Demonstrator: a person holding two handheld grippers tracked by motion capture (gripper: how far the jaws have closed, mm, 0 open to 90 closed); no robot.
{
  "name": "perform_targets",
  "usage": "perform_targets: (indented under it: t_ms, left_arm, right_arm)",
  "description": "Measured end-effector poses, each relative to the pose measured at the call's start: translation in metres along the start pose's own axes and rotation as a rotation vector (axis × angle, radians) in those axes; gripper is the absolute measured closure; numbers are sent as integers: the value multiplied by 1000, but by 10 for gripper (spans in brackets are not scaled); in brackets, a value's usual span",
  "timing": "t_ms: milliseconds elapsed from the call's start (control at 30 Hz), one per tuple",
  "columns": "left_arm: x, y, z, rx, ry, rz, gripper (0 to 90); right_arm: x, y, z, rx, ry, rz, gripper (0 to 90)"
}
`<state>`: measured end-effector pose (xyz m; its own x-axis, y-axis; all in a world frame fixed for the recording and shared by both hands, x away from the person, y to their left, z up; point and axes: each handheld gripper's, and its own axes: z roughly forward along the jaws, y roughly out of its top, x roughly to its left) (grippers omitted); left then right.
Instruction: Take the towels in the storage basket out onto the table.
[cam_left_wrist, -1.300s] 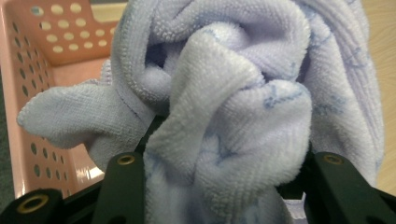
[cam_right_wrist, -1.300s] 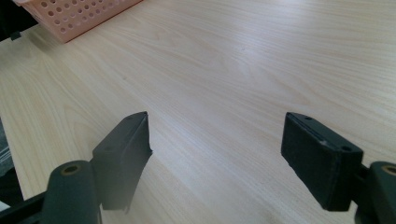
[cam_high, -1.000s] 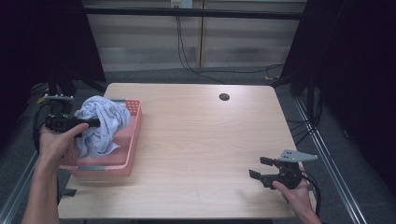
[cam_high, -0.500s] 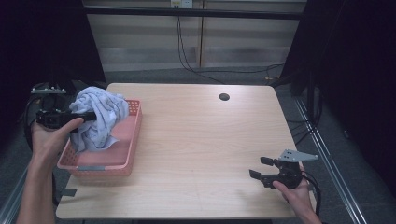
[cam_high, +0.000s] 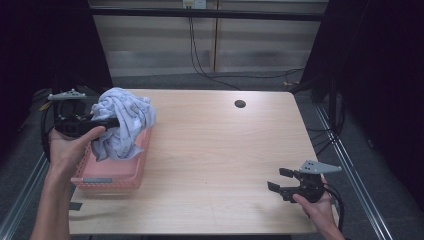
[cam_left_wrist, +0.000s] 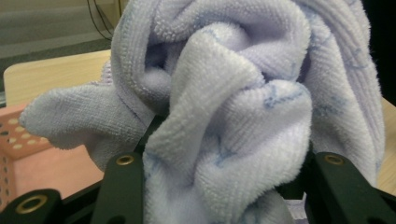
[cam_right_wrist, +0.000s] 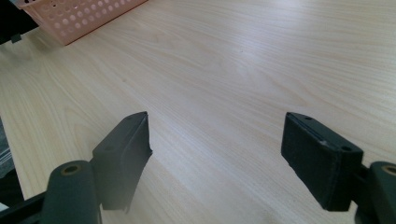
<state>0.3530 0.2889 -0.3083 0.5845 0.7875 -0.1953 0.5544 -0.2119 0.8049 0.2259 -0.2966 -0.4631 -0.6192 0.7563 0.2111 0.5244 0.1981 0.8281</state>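
- Your left gripper is clamped on the lavender towel. In the left gripper view the bunched towel is wedged between both black jaws, which stand partway apart with cloth packed in the gap.
- The jaw tips are buried in the folds, so you can't see how deep the bite goes.
- That same view is mostly cloth. You only get a sliver of the pink basket at lower left and a strip of table behind.
- From the high view the towel hangs over the pink basket, and its lower end drapes down to the far right rim. Whether it touches the basket floor is hidden by the bundle itself.
- The basket sits at the table's left edge, its near corner close to the front edge, so it's tight on that side.
- Your right gripper is near the front right corner of the table, jaws spread wide with nothing between them. The right gripper view shows bare wood in the gap.
- There's a big open stretch of table between the basket and the right gripper. A small dark hole sits toward the far edge.
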Motion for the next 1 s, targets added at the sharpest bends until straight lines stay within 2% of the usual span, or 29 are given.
perform_targets:
  t_ms: [100,400,433,467,533,633,700,800,900,1000]
  left_arm:
    - [-10,4,8,-2,-18,29,492]
    - [-36,14,35,5,-104,51,491]
    - [-36,14,35,5,-104,51,491]
    - [-40,14,41,8,-132,44,491]
    - [-47,15,48,11,-145,52,491]
    - [-56,15,60,35,-171,40,490]
    - [-64,16,67,42,-181,47,490]
    - [-75,16,79,49,-220,67,488]
    - [-88,15,92,68,-231,82,487]
    - [-97,12,105,87,-246,70,487]
  right_arm:
    - [0,0,1,0,2,-5,238]
    - [-1,0,0,4,-8,-9,238]
    - [-1,0,0,4,-8,-9,238]
    - [-1,0,0,4,-7,-8,238]
    - [-1,0,1,2,-4,-7,239]
    - [-1,0,1,3,-5,-4,239]
    - [-2,0,2,5,-4,-9,238]
    - [-1,1,2,4,-3,-2,238]
    - [-1,0,2,6,-3,-6,238]
    - [-1,0,1,4,-2,-8,238]
